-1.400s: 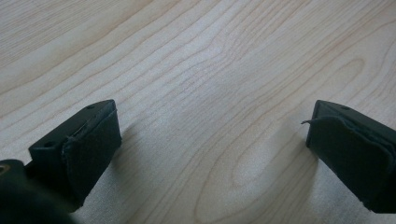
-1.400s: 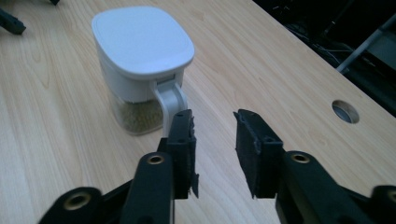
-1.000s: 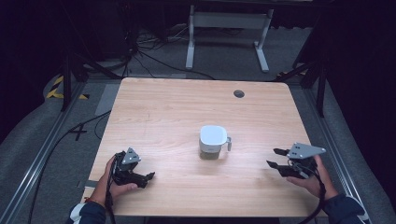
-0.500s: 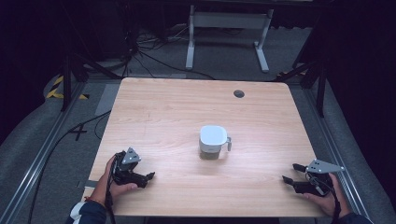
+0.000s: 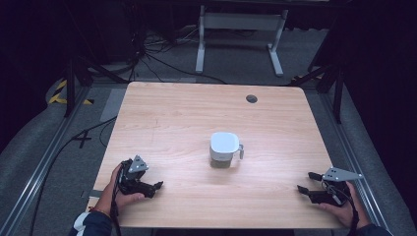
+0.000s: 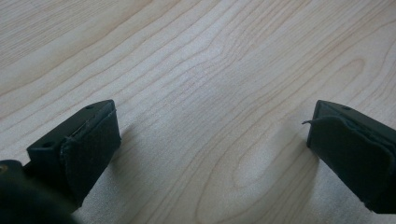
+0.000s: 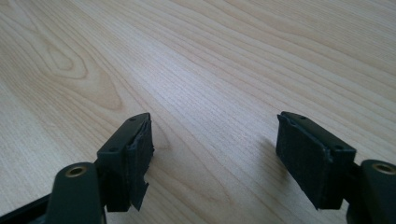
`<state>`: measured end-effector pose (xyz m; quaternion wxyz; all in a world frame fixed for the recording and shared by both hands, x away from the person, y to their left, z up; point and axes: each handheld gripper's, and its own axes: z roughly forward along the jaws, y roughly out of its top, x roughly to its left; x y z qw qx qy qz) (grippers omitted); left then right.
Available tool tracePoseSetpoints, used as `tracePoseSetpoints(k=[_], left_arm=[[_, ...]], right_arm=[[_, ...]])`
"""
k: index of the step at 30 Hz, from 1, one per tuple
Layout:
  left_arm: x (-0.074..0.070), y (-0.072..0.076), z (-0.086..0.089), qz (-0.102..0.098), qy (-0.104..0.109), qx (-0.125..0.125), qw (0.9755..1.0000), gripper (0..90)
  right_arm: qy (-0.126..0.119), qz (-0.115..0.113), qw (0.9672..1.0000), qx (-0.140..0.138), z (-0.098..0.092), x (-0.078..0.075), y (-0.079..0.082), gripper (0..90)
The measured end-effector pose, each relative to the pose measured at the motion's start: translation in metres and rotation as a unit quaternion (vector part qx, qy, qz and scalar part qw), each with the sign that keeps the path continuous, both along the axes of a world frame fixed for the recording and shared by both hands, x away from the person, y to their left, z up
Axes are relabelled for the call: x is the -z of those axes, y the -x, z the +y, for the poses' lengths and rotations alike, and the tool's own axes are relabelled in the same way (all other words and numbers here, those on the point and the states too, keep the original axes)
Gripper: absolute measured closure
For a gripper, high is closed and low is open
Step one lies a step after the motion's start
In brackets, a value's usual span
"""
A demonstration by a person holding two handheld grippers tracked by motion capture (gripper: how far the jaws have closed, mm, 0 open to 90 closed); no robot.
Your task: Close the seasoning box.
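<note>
A white mug-like container (image 5: 225, 149) with a lid and a small handle on its right stands near the middle of the wooden table (image 5: 182, 118). My left gripper (image 5: 156, 186) rests on the table near the front left, held in a hand, jaws open. My right gripper (image 5: 306, 183) lies near the front right corner, also open. In the left gripper view the left gripper (image 6: 210, 140) has wide-apart jaws with bare wood between them. Likewise the right gripper (image 7: 215, 144) in the right gripper view holds nothing. Both grippers are well apart from the container.
A dark round grommet hole (image 5: 252, 98) sits near the table's far right edge. Beyond the table stand a white metal frame (image 5: 238, 29) and cables on the grey floor. Yellow-black tape (image 5: 59, 91) marks the floor at left.
My right gripper has moved toward the near right corner of the table and lower. The left gripper and the container have stayed put.
</note>
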<state>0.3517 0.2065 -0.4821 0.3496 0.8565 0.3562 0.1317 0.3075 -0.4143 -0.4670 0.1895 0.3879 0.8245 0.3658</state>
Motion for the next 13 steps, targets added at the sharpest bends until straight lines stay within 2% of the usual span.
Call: tracePoseSetpoints(k=[13], left_arm=[[0.0000, -0.0007, 0.0002, -0.002, -0.001, 0.002, 1.0000, 2.5]], right_arm=[[0.001, 0.000, 1.0000, -0.001, -0.0001, -0.0001, -0.0002, 27.3]])
